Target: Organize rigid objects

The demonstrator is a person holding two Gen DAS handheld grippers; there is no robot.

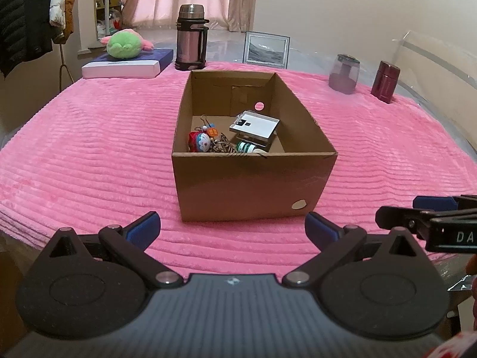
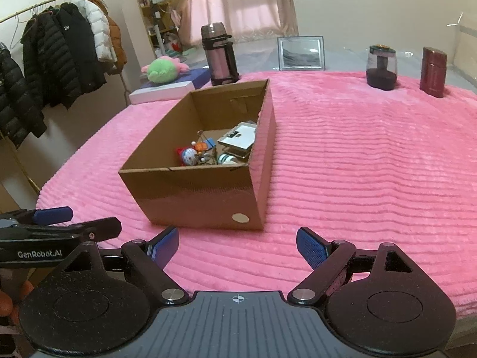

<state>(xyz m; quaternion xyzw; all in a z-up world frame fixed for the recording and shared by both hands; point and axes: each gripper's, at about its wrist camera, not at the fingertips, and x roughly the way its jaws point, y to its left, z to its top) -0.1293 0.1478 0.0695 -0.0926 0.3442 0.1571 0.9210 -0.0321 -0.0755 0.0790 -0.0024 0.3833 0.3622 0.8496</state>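
- The left gripper (image 1: 232,229) is nearest, over the front edge of the pink blanket (image 1: 89,149); its blue fingers (image 1: 143,228) stand wide apart with nothing between them
- The right gripper (image 2: 237,246) is beside it, over the same front edge; its jaws are wide apart too and hold nothing
- A brown box (image 1: 253,185) sits in the middle of the blanket, open on top, just past both grippers
- Inside the box are a small blue and red toy (image 1: 200,143) near the left wall, a flat white box (image 1: 255,125) tilted near the right wall, and a little green bottle (image 1: 246,146) lying under it
- Along the back edge stand a big flask (image 1: 190,37), a picture frame (image 1: 266,49), a dark jar (image 1: 344,73) and a red cup (image 1: 385,81)
- At the back left corner a green stuffed toy (image 1: 125,44) lies on a flat blue and white case (image 1: 128,64)
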